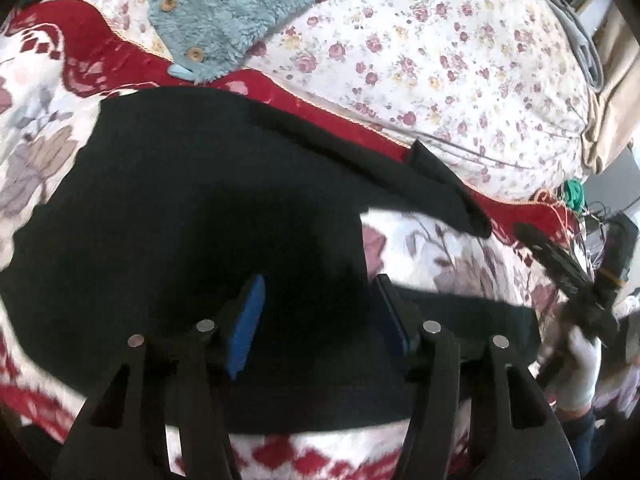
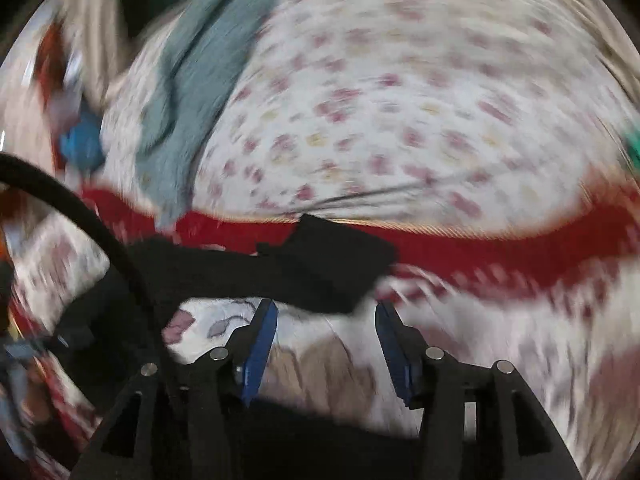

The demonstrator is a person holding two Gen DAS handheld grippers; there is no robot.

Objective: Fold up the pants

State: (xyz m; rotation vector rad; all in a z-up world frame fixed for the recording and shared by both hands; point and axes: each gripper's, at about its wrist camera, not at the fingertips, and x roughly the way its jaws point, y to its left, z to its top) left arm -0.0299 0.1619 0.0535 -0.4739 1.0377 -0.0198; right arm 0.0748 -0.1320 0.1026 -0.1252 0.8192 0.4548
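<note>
Black pants [image 1: 192, 208] lie spread on a red and white patterned blanket [image 1: 36, 152], one leg [image 1: 436, 184] stretching to the right. My left gripper [image 1: 320, 292] is open just above the black cloth, holding nothing. My right gripper [image 2: 324, 320] is open and empty above the blanket, just short of the end of the black pant leg [image 2: 320, 268]. The right wrist view is blurred by motion. The other hand-held gripper [image 1: 576, 280] shows at the right of the left wrist view, held by a white-gloved hand.
A fluffy blue-green garment with wooden buttons [image 1: 224, 16] lies at the back on a floral sheet [image 1: 440, 60]. It also shows in the right wrist view [image 2: 188, 92]. A black cable [image 2: 80, 208] curves at the left. Cords and a green object [image 1: 574, 194] sit at the right edge.
</note>
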